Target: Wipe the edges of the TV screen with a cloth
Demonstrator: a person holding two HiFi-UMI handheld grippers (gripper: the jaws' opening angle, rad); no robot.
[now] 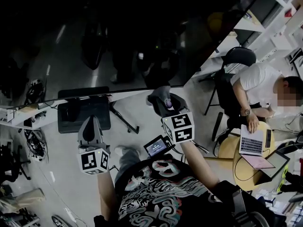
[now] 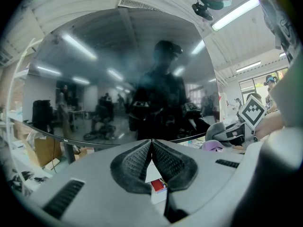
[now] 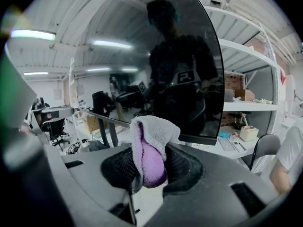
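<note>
A large black TV screen fills the top of the head view; its bottom edge runs across the middle. My right gripper is shut on a folded white and purple cloth, held just below the screen's bottom edge near its right corner. My left gripper hangs lower and further left, below the edge, with its jaws shut and nothing between them. The screen reflects the person who holds the grippers.
The TV's stand base and a leg lie under the screen. A seated person works at a laptop on a round table at right, next to a black chair. White shelves stand beyond.
</note>
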